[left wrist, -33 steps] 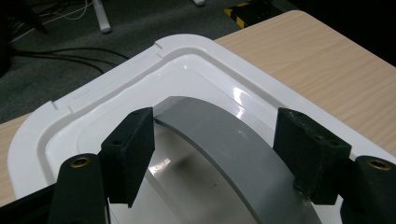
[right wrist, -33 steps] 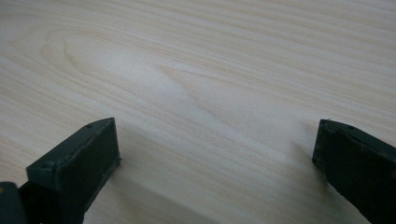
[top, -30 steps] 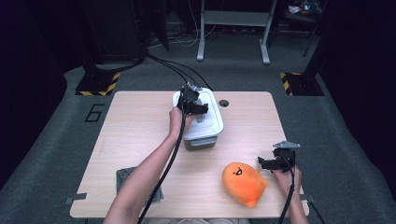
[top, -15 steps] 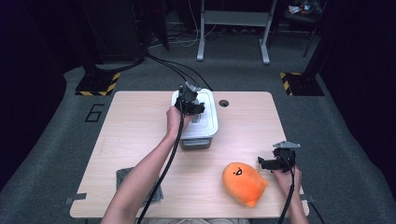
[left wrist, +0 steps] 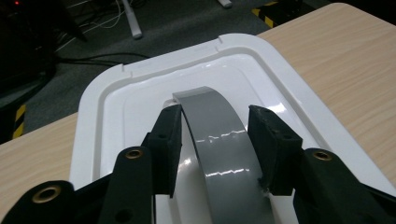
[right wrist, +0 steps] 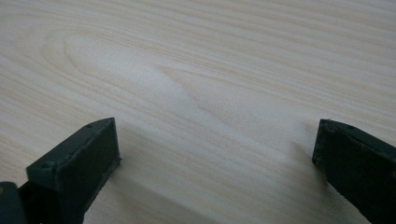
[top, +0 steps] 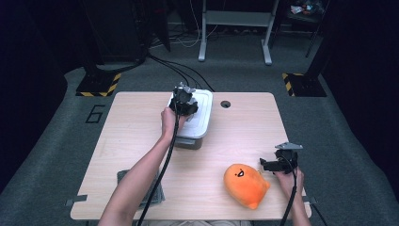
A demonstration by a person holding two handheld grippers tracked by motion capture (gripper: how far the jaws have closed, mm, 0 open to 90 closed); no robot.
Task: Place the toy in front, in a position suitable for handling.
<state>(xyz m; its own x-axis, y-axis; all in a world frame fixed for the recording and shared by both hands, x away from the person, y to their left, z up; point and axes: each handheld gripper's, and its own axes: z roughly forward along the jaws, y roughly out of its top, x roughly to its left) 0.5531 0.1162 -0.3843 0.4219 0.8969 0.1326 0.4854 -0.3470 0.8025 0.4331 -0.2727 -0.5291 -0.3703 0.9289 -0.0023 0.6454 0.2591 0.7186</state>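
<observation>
Left gripper [left wrist: 215, 135]: jaws have just been closing and now stand narrow, straddling the grey handle [left wrist: 219, 140] on the white lid [left wrist: 107, 107]. One pad touches the handle's edge; the other shows a slight gap, so I see no firm clamp. From above, the box [top: 195, 123] sits at the table's [top: 136, 127] far middle. Right gripper [right wrist: 215, 154]: jaws wide, nothing between them, low over bare wood beside the orange plush toy [top: 245, 184].
</observation>
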